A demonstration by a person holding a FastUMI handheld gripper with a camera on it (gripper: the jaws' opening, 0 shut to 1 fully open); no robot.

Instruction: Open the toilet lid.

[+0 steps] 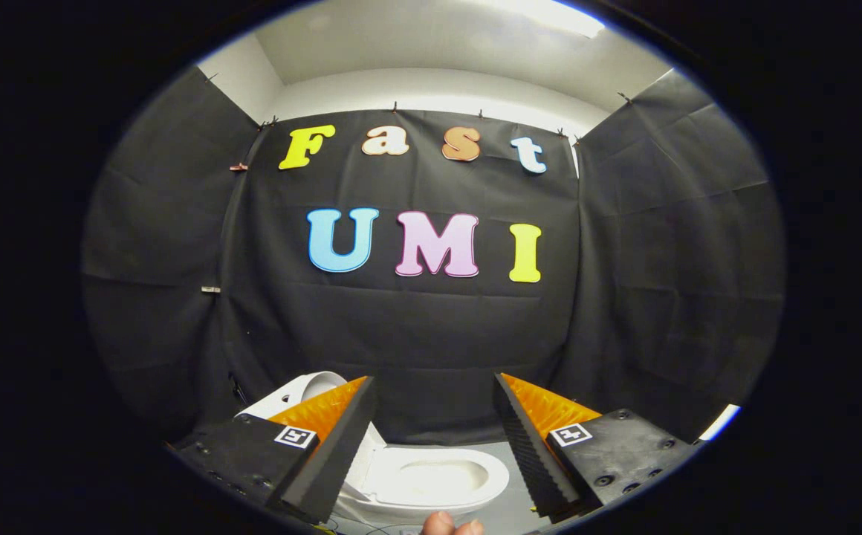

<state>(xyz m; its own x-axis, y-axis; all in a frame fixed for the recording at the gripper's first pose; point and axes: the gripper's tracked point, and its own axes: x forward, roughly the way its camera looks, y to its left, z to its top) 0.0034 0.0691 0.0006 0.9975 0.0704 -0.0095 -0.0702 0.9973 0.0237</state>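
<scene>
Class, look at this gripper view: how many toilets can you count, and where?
1. The toilet stands on the floor before the black cloth wall, beyond and between the open jaws of the gripper. Its lid already stands raised, partly hidden behind one jaw.

Light comes from a ceiling lamp [542,13] overhead, blown out to white glare. The ceiling [431,52] is bright; the cloth wall [416,327] soaks up light and stays dim, creases faint. The toilet [431,479] glows softly with mild shadow in its bowl. Fisheye bends lines near the edges. Focus sharp at centre.
</scene>
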